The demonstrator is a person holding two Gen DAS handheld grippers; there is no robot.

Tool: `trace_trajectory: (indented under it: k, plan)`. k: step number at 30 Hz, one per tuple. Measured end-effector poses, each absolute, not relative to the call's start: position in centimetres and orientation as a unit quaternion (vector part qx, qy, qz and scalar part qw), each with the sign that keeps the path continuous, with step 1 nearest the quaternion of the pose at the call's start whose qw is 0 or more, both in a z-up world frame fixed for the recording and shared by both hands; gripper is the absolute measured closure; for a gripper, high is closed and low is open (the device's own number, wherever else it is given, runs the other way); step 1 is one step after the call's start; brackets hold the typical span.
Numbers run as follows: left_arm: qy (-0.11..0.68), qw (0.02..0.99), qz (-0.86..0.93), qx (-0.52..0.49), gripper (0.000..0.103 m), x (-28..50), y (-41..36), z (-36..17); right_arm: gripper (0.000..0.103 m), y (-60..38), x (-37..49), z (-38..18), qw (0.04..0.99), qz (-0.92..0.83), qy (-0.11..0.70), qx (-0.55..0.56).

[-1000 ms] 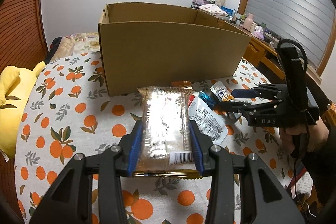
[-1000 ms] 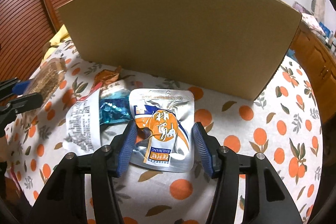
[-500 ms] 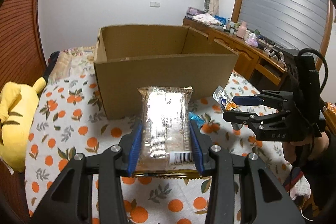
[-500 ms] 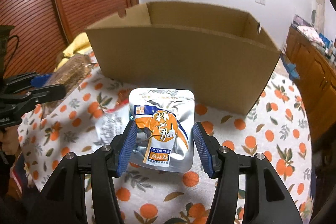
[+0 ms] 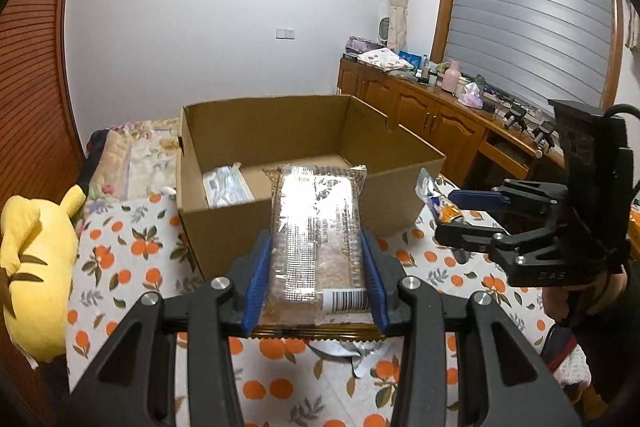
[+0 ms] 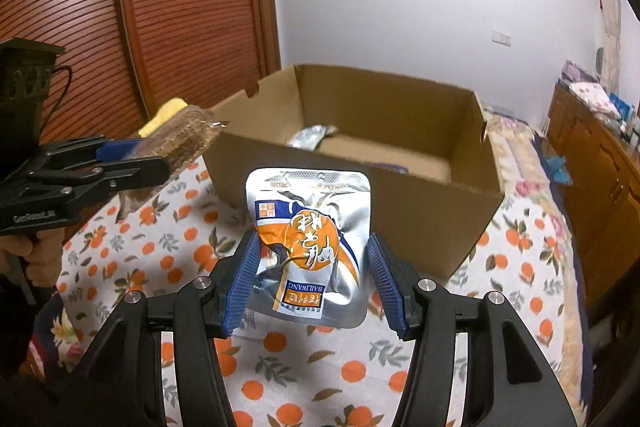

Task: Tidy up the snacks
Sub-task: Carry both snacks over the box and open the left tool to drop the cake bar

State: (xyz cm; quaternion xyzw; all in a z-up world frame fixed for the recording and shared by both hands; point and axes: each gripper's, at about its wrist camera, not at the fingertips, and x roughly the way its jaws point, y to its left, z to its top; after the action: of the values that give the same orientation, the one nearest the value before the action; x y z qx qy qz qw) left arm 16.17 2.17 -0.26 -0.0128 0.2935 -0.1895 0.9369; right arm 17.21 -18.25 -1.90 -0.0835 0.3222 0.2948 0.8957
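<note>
Two hand-held grippers hover above a desk (image 5: 120, 267) covered in an orange-print cloth, both facing an open cardboard box (image 5: 384, 187).

The left gripper (image 5: 316, 281) has its jaws clenched on the long sides of a clear-wrapped brown snack bar (image 5: 316, 227), held level with its far end just reaching over the box's near wall. The right gripper (image 6: 316, 283) has its jaws closed on a silver and orange foil pouch (image 6: 312, 247), gripped low down so the top stands free, short of the box's near wall.

The box already holds at least one silvery packet (image 5: 226, 185) by its left wall; something bluish may lie near the far wall, but the view there is too blurred to tell. A crumpled silver wrapper (image 5: 352, 353) lies on the cloth beneath the left gripper. A yellow plush toy (image 5: 36, 267) sits at the desk's left edge.

To do this step well, carry each snack fully past the near wall, lower it toward a bare part of the box floor, then let go. Keep the two grippers apart, since they approach the same opening.

Compared with a second ago, both grippers are now much higher: the box's inside is now visible, where before only its outer wall showed, and the pouch has left the desk.
</note>
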Motion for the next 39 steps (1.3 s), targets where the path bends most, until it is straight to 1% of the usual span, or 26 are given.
trace_trajectory:
  k: [14,27,39]
  plan:
    - [0.292,0.941,-0.173,0.003,0.062,20.8,2.8,1.2,0.047,-18.9,20.1,0.7,0.901,0.308,0.294,-0.08]
    - [0.295,0.94,-0.171,0.019,0.062,24.3,2.8,1.9,0.047,-18.5,23.7,1.5,0.903,0.314,0.279,-0.086]
    - [0.307,0.937,-0.163,0.027,0.062,28.0,2.2,1.0,0.046,-17.0,27.9,0.8,0.898,0.32,0.286,-0.094]
